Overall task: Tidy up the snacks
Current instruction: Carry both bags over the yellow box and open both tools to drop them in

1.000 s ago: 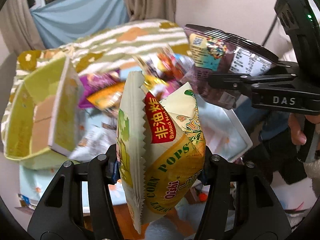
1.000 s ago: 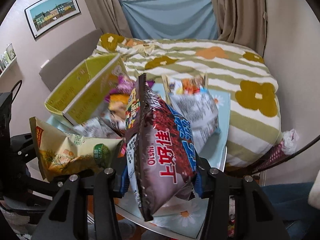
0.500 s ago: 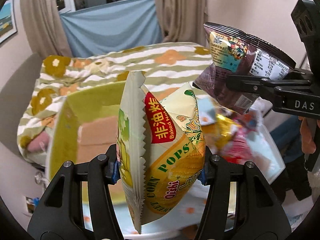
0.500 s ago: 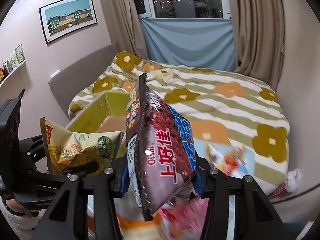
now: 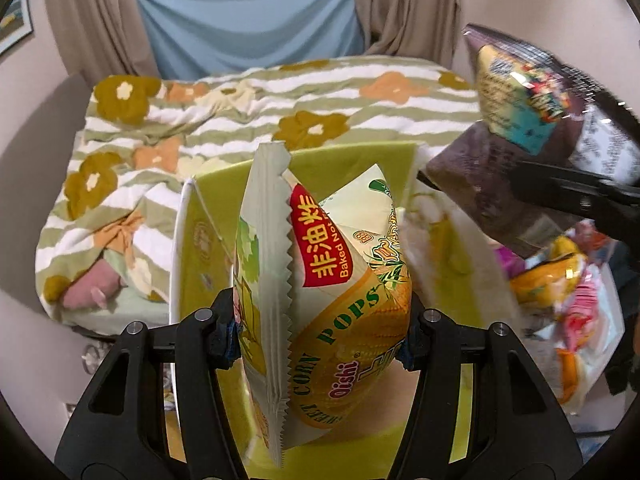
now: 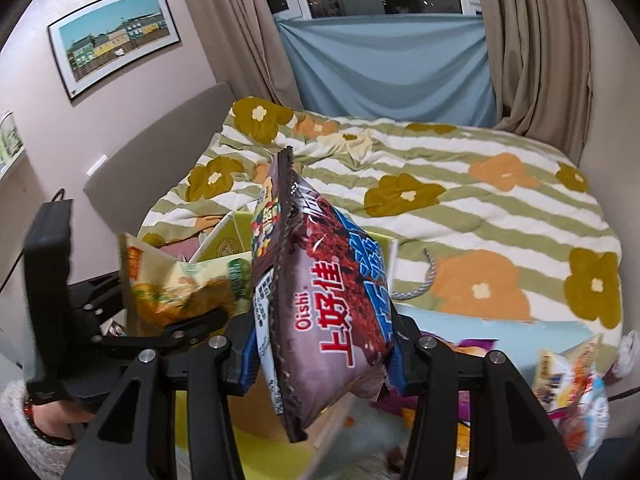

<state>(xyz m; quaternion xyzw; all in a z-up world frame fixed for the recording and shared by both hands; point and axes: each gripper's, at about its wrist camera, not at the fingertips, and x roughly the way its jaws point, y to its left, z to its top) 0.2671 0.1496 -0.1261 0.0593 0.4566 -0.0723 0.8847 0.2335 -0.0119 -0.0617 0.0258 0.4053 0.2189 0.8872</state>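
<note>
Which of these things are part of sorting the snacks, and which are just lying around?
Part of the job: yellow corn pops bag in the left gripper; brown Oishi bag in the right gripper; green box; loose snack packets.

Just lying around: floral blanket, curtains, framed picture.

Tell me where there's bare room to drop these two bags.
Free: inside the green box, its floor showing bare below the corn pops bag. Crowded: the snack pile right of the box. The brown bag hangs over the box's right edge.
</note>
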